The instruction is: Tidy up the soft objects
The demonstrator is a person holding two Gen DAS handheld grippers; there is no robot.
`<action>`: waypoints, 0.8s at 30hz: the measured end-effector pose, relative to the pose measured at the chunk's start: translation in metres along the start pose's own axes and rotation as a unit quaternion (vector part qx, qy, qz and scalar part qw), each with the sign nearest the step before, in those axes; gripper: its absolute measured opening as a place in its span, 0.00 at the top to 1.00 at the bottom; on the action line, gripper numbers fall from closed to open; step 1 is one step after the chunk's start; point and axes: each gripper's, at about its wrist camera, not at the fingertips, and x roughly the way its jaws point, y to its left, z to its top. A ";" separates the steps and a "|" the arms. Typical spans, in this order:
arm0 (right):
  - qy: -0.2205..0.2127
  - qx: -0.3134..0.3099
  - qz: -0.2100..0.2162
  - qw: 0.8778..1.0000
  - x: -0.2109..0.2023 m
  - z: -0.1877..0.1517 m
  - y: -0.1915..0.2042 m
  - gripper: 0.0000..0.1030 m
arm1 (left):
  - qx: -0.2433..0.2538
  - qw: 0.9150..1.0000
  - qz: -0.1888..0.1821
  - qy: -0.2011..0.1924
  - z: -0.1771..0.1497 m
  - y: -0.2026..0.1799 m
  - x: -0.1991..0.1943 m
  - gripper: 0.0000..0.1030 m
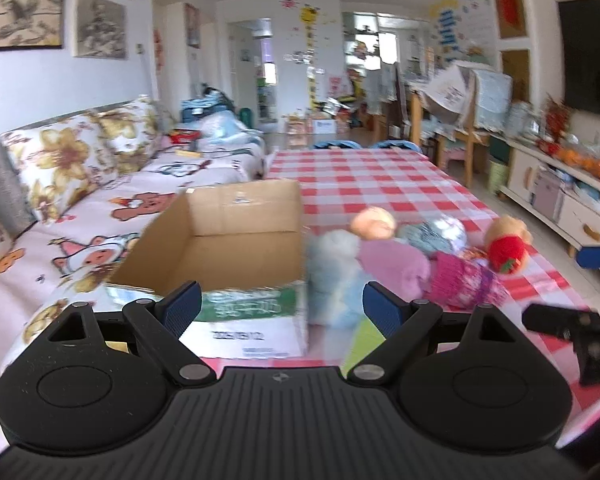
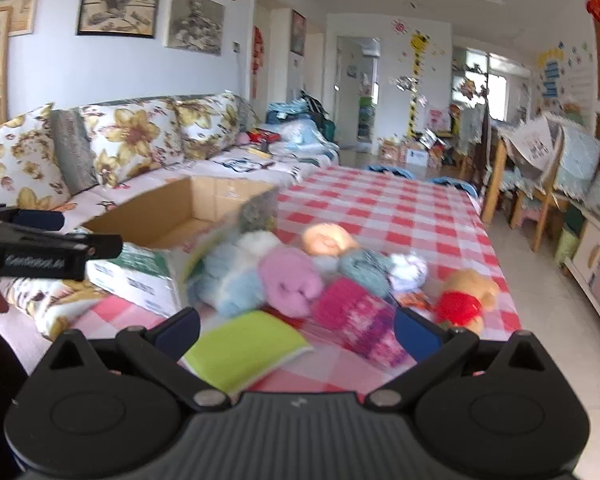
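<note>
An open cardboard box stands at the left edge of a red-checked table; it shows in the right wrist view too. Right of it lies a pile of soft things: a pale blue plush, a pink plush, a magenta knit piece, a bear in red and a green pad. My left gripper is open and empty in front of the box. My right gripper is open and empty just short of the pile.
A floral sofa runs along the left of the table. Chairs and a low cabinet stand to the right. The right gripper's body shows at the right edge of the left wrist view.
</note>
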 end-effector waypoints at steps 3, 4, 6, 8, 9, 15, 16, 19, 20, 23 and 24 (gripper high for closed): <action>0.012 0.020 -0.013 1.000 0.005 -0.005 -0.017 0.01 | 0.015 1.000 -0.023 0.009 -0.005 -0.008 0.001 0.00; 0.017 0.026 -0.021 0.999 0.008 -0.007 -0.023 0.01 | 0.018 0.999 -0.033 0.013 -0.007 -0.011 0.001 0.00; 0.026 0.034 -0.027 0.999 0.012 -0.009 -0.033 0.01 | 0.026 0.998 -0.050 0.022 -0.011 -0.016 0.003 0.00; 0.039 0.038 -0.033 0.998 0.017 -0.012 -0.042 0.01 | 0.042 0.996 -0.069 0.030 -0.016 -0.026 0.004 0.00; 0.044 0.041 -0.038 0.997 0.020 -0.012 -0.046 0.01 | 0.052 0.995 -0.078 0.033 -0.019 -0.031 0.004 0.00; 0.054 0.091 -0.068 0.992 0.034 -0.011 -0.082 0.01 | 0.097 0.988 -0.110 0.055 -0.032 -0.048 0.013 0.00; 0.055 0.102 -0.073 0.991 0.036 -0.010 -0.088 0.01 | 0.100 0.987 -0.111 0.059 -0.034 -0.048 0.014 0.00; 0.053 0.131 -0.081 0.987 0.047 -0.006 -0.107 0.01 | 0.109 0.986 -0.108 0.068 -0.034 -0.049 0.018 0.00; 0.054 0.142 -0.085 0.985 0.052 -0.004 -0.113 0.01 | 0.112 0.985 -0.108 0.070 -0.034 -0.047 0.020 0.00; 0.057 0.189 -0.083 0.977 0.064 0.000 -0.134 0.01 | 0.113 0.983 -0.113 0.087 -0.033 -0.044 0.022 0.00; 0.058 0.206 -0.081 0.973 0.068 0.001 -0.140 0.01 | 0.113 0.983 -0.113 0.094 -0.033 -0.044 0.023 0.00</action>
